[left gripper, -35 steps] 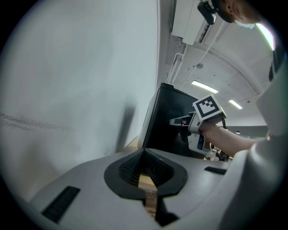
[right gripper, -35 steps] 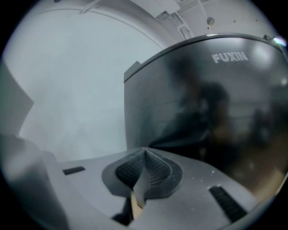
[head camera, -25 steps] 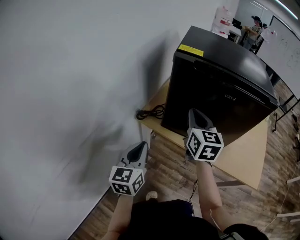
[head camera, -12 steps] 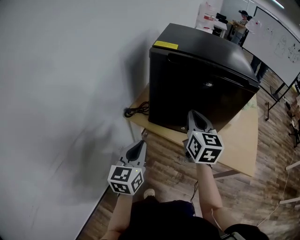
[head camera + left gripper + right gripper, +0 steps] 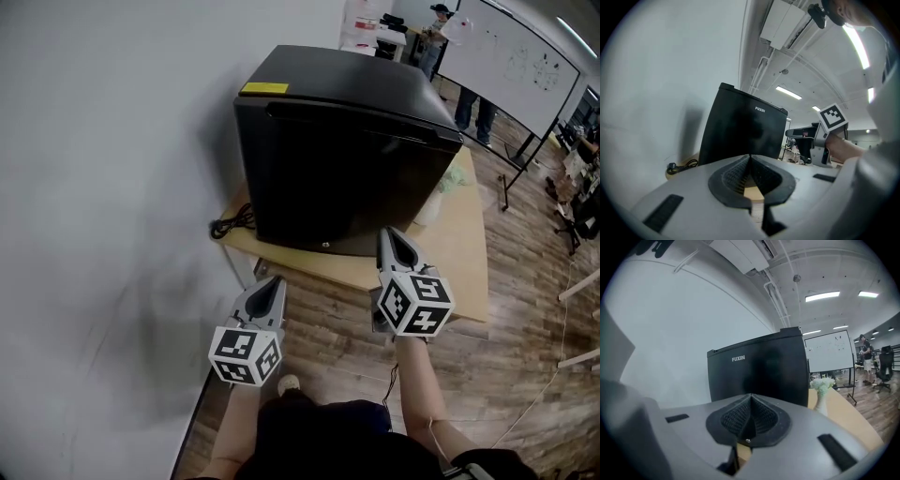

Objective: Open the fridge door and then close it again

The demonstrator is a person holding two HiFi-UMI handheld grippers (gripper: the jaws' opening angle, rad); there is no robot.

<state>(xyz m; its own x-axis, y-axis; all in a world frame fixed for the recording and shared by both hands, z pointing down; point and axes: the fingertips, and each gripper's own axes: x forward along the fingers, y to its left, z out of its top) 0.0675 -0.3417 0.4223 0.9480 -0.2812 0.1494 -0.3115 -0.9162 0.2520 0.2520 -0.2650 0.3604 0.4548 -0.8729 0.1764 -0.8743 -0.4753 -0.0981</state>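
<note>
Right tool (image 5: 384, 232) level before fridge (image 5: 347, 159)

Mini fridge (image 5: 347, 150), black: one.
Yellow label (image 5: 263, 88) on the fridge top: one.
Wooden table (image 5: 464, 258): one.
Power cable (image 5: 232, 223), black, coiled: one.
Vase of white flowers (image 5: 820, 394): one.
Whiteboard (image 5: 511, 61) on a stand: one.
Hand-held two-jaw grippers: two, namely the left gripper (image 5: 274, 279) and the right gripper (image 5: 386, 232).
Marker cubes: two, one per gripper (image 5: 246, 354) (image 5: 417, 304).
Person beside the whiteboard (image 5: 865, 357): one.
Office chair (image 5: 883, 367): one.
</note>
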